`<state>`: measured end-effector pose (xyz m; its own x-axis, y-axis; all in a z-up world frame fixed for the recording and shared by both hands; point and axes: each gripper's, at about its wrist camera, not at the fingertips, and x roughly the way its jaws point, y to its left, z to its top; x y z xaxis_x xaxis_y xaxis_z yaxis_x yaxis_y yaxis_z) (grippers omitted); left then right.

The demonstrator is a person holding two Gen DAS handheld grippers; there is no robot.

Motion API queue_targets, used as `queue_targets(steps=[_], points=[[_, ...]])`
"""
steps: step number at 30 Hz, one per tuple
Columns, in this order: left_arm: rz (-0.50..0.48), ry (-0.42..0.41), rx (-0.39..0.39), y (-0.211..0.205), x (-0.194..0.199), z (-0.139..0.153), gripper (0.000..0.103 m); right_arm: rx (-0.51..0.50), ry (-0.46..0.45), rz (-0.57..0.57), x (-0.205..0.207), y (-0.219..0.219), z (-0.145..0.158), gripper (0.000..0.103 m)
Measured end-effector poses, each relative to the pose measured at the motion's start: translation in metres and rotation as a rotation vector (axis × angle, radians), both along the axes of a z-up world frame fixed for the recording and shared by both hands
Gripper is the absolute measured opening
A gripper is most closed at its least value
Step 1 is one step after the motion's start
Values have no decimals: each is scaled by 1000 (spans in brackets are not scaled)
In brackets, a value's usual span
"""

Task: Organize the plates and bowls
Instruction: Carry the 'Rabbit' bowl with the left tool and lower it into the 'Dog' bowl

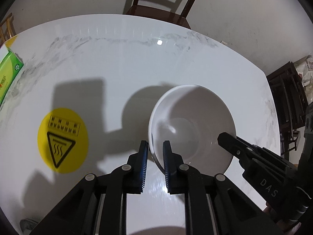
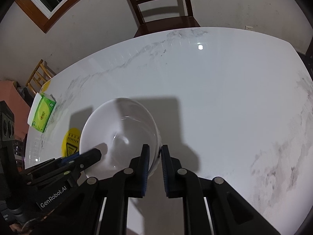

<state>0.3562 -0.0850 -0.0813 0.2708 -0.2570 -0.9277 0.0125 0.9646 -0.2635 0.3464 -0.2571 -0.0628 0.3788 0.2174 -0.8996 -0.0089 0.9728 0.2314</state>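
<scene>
White bowl [image 1: 192,125] sits near the middle of the white marbled table [image 1: 121,62], held from both sides.

Left gripper [image 1: 155,146] — jaws closed on the bowl's left rim, one finger outside the wall, the other inside. Blue ribbed pads [image 1: 144,162] against the rim.

Right gripper [image 2: 155,150] — likewise clamped on the opposite rim, its left finger inside the bowl, right finger outside. In the left wrist view the right gripper comes in from the right edge with its dark tip over the bowl's inner wall; in the right wrist view the left gripper enters from the lower left in the same way.

Bowl looks tilted slightly; cannot tell whether its base touches the table.

Round yellow sticker [image 1: 62,140] with a heat-warning triangle lies flat on the table just left of the bowl. Green tissue box [image 2: 43,116] near the table's left edge, well apart. Dark wooden chair [image 2: 162,4] stands beyond the far edge.
</scene>
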Motion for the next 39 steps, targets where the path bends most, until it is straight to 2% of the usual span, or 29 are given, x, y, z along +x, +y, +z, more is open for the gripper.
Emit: queue_targets(steps=[20,39], points=[[-44,-62,14,-11,-75,61,13,-15,-61,2,-82,-2,57,13],[-72,-103,22,-7,-155,91,13,-27,-99,21,-170,7,91,13]])
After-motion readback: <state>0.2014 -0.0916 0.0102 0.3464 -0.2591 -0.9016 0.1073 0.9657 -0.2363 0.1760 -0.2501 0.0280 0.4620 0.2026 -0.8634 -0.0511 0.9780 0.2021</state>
